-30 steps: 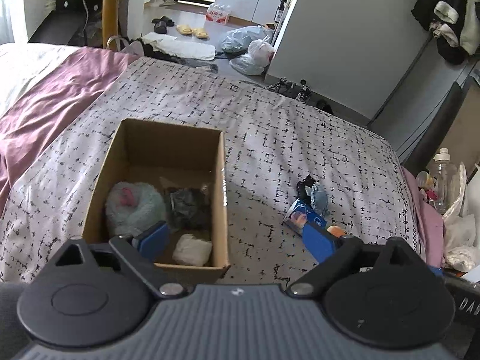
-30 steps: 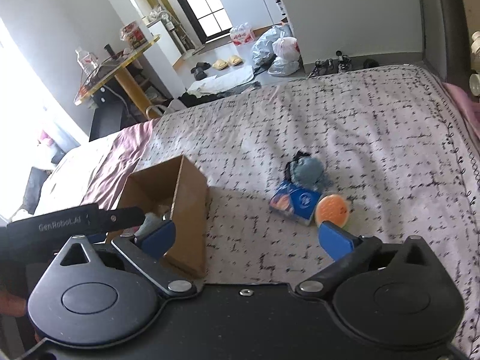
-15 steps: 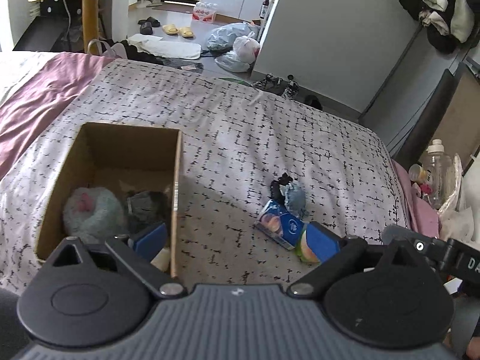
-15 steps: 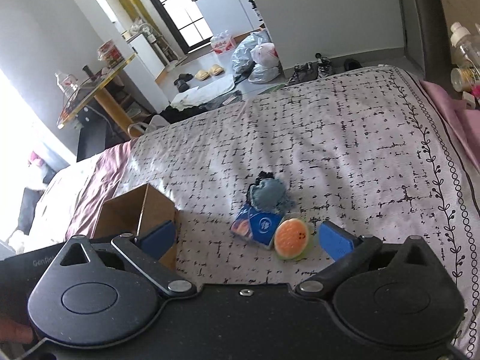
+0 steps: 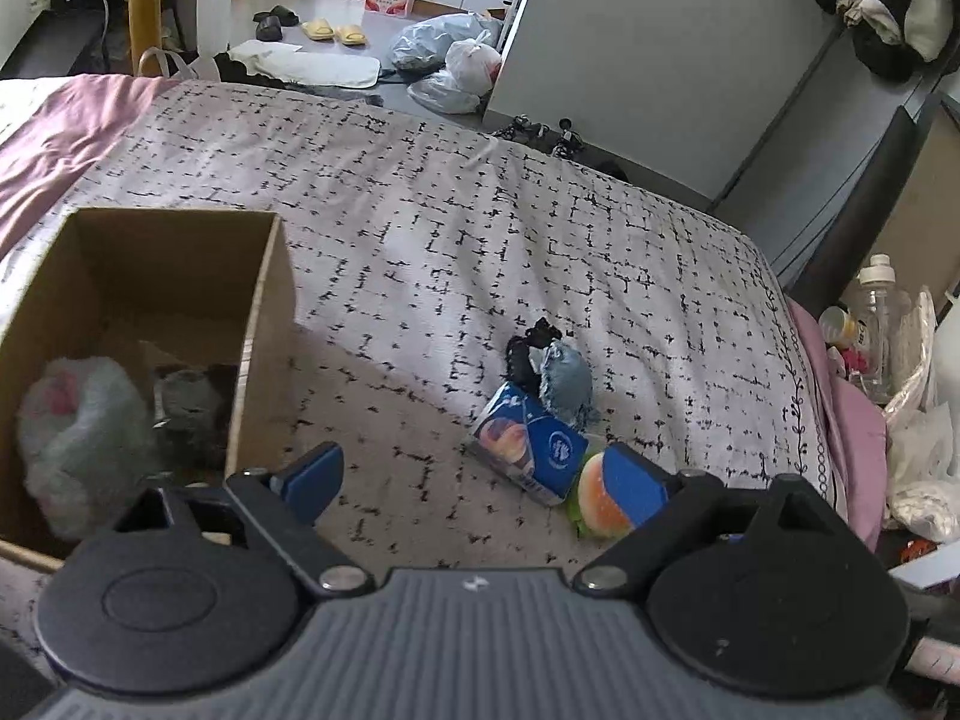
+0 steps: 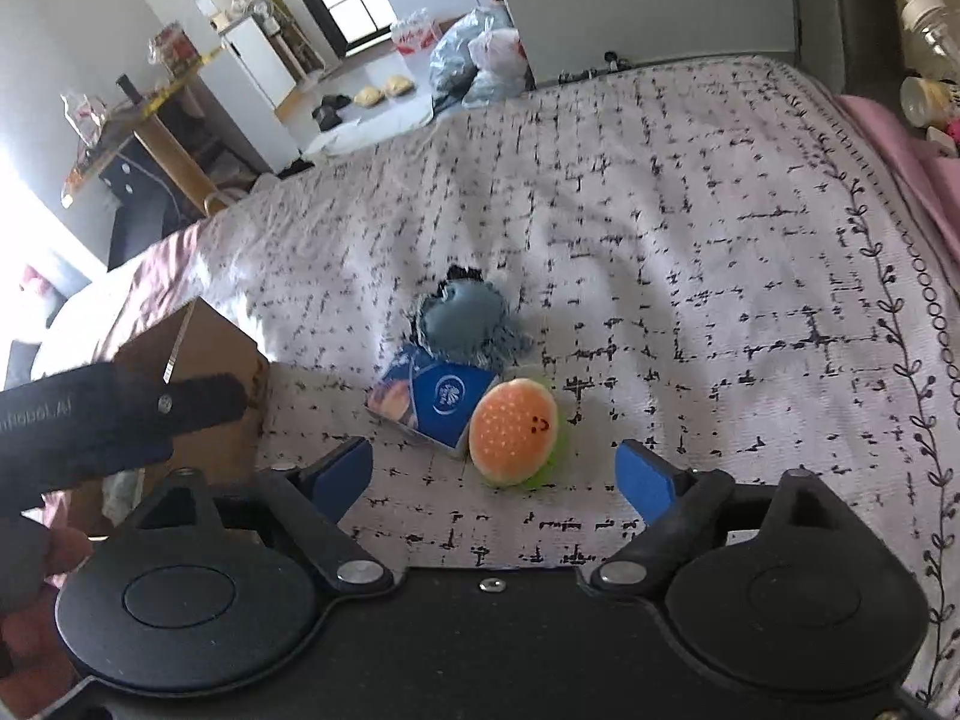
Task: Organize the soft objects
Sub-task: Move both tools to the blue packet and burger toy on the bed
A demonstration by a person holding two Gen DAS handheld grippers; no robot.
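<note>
right tongs [image 6: 495,471] spread, empty | burger toy [image 6: 513,431] on bed [image 6: 690,252], just ahead between fingers, beside tissue pack [image 6: 435,405] | left tongs [image 5: 474,480] spread, near box [image 5: 264,324] | right nearer

An orange burger plush [image 6: 513,432] lies touching a blue tissue pack [image 6: 435,399] on the bed. A grey-blue plush [image 6: 468,324] sits just behind them. The open cardboard box [image 5: 264,312] holds a pale fluffy toy [image 5: 78,420].

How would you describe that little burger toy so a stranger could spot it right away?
On the patterned bedspread, right of the cardboard box, three small items cluster. The burger plush lies nearest the camera, touching a blue tissue pack. It alone is round and orange, with a tiny smiley face and green trim.
</note>
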